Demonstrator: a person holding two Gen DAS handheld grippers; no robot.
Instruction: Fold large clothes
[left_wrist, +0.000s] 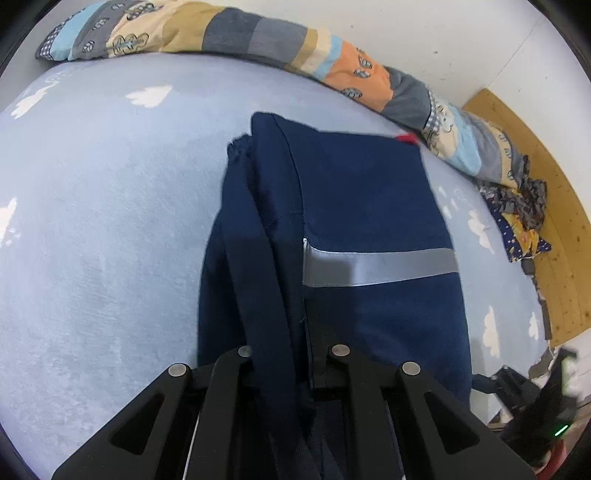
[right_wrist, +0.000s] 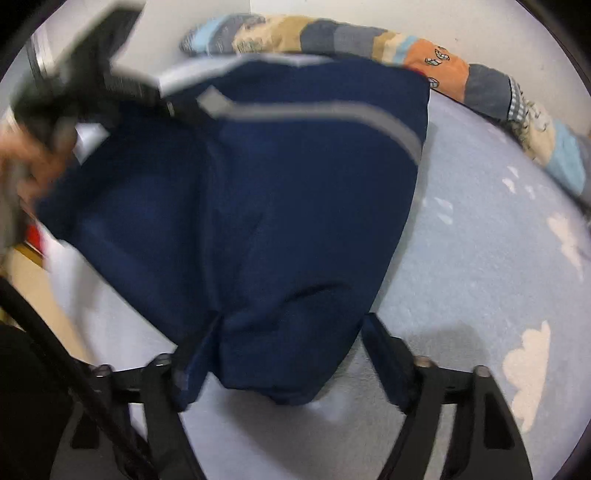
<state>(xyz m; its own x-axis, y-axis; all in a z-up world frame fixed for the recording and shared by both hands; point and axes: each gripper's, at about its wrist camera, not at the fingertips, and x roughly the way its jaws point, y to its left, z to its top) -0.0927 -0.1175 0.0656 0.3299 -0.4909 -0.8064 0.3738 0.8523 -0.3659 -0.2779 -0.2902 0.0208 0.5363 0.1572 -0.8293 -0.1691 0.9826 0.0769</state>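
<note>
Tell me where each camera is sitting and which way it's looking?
Left wrist: on the left gripper, looking down along its fingers at the navy garment on the pale blue sheet; its jaws are shut on a navy fold.
Right wrist: on the right gripper, looking down at the navy garment; its jaws stand open around the near end; a blurred hand with the other gripper shows upper left.
Both share the garment, its grey stripe, the sheet and the patchwork quilt.
</note>
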